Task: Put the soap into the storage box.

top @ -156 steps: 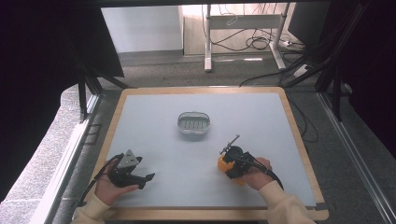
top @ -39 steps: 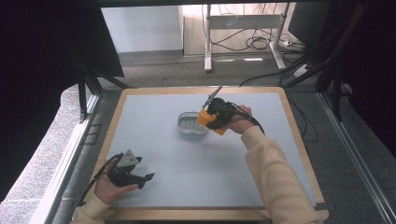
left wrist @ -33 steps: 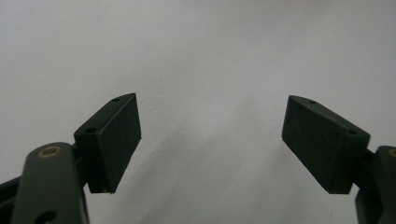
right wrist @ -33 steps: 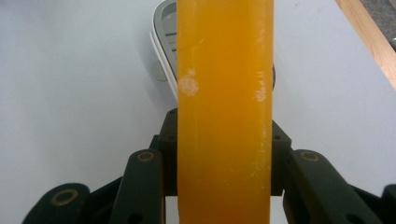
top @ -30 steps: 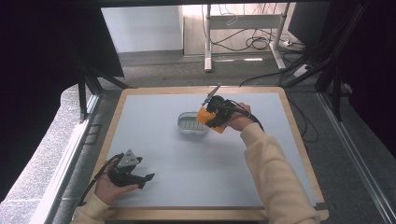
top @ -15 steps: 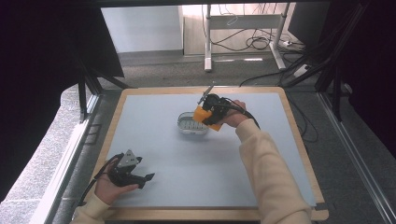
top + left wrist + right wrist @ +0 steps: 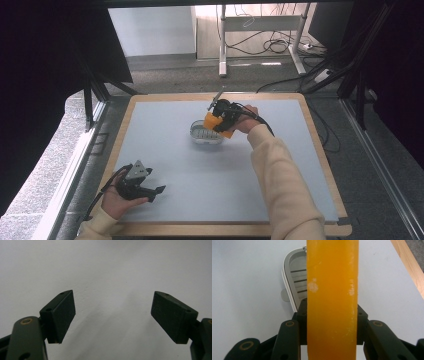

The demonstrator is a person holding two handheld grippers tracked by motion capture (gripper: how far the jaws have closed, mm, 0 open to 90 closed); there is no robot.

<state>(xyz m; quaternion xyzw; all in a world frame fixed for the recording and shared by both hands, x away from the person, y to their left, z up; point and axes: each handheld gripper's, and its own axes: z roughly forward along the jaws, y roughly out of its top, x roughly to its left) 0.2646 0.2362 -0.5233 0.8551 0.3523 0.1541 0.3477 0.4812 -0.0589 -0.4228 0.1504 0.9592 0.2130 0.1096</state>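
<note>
Right gripper [image 7: 216,121] clamps an orange soap bar [image 7: 332,297] just above the metal soap dish [image 7: 202,134], frame centre.
Left gripper [image 7: 145,187], jaws wide and empty, rests lower left on the table [image 7: 210,185].

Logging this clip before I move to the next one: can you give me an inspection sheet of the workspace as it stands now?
Surface: pale grey mat on a wood-rimmed table, bare near the left tongs.
Job's things: orange bar clamped upright in the right tongs; slotted metal dish on the mat, beside and partly behind the bar.
Clutter: nothing seen.
Grippers: left tongs wide open, nothing between them, low over the mat at the near left corner; right tongs shut on the bar, held at the dish.
Cables: one trails from each gripper.
Surroundings: dark frame posts, floor cables and desk legs beyond the table.
</note>
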